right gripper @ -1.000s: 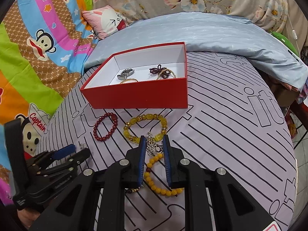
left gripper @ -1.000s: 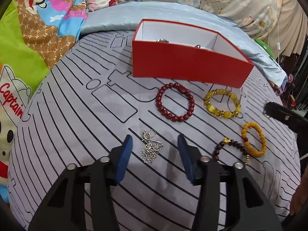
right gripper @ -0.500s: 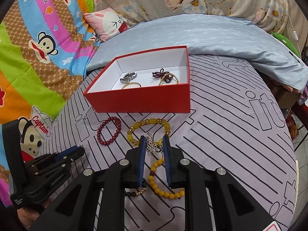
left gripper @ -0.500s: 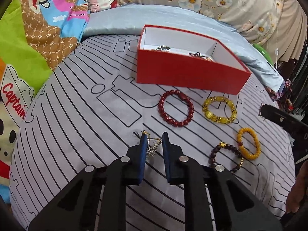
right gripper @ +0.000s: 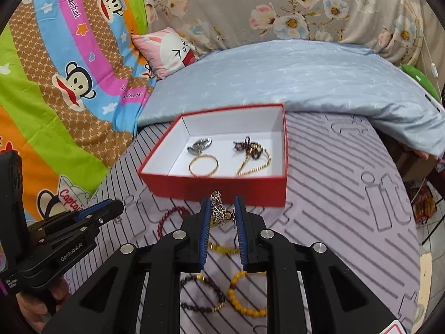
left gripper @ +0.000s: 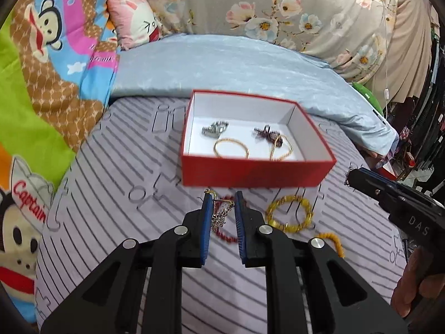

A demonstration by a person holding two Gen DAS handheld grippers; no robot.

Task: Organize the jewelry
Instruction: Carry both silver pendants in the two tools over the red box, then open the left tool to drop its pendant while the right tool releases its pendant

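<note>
A red box (left gripper: 258,171) with a white inside holds a silver piece (left gripper: 214,128), a gold bangle (left gripper: 230,148) and a gold chain with dark beads (left gripper: 274,140); the box also shows in the right wrist view (right gripper: 222,188). My left gripper (left gripper: 222,203) is shut on a silver flower earring (left gripper: 219,217), lifted just before the box. My right gripper (right gripper: 221,206) is shut on a matching silver flower earring (right gripper: 218,208), also raised in front of the box.
On the striped cloth lie a red bead bracelet (right gripper: 169,217), a yellow bead bracelet (left gripper: 289,214), an orange bead bracelet (right gripper: 244,295) and a dark bead bracelet (right gripper: 201,295). A blue quilt (left gripper: 236,66) and pillows lie behind the box.
My left gripper closed on the earring on the cloth and lifted it toward the box. My right gripper rose and moved forward with its earring.
</note>
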